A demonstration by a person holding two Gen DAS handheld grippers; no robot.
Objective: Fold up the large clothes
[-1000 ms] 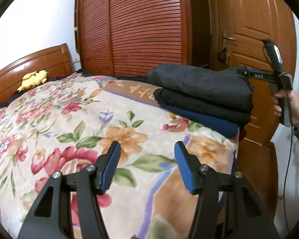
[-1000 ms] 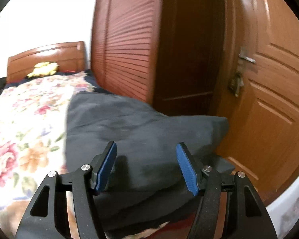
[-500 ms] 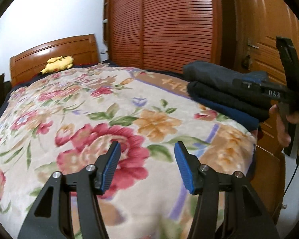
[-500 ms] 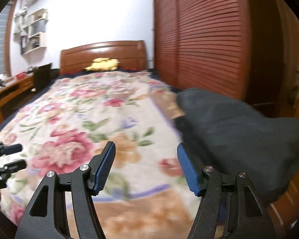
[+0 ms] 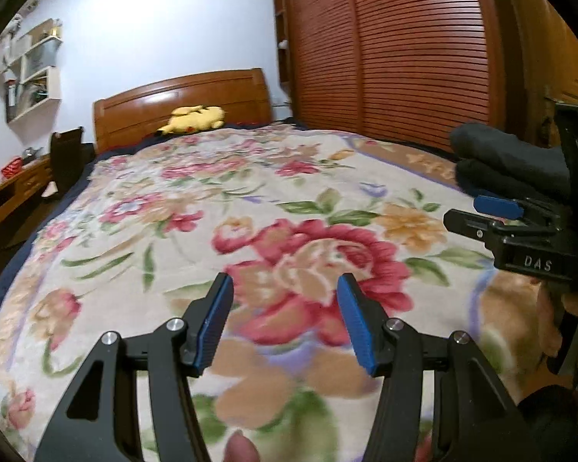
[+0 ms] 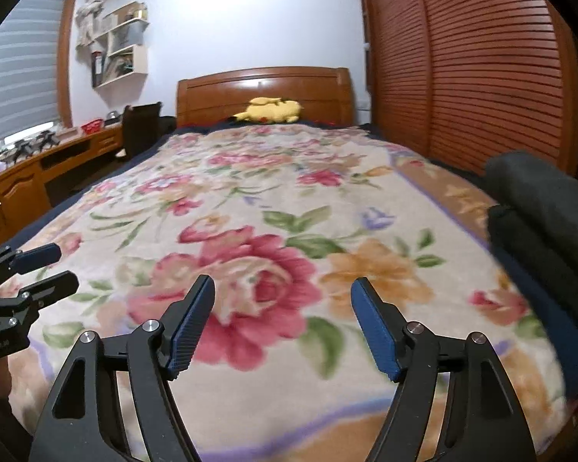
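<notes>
Cutting off at the right edge of both views, a stack of folded dark clothes sits on the right side of the bed, near the slatted wardrobe doors; lower layers blurred in the right wrist view, partly hidden behind the right gripper in the left wrist view. Smeared by motion along the near edge of the floral blanket, so the pattern there stays hard to read. Barely showing at the bottom rim of the left wrist view, a fingertip. Yellow soft toy lying against the wooden headboard, details too small to tell. Desk and wall shelves at left, contents indistinct. Left gripper hovering over the blanket with jaws parted about halfway, nothing between them, touching nothing. Right gripper wider apart, jaws having just been opening, empty too, blue pads clear of the blanket.
</notes>
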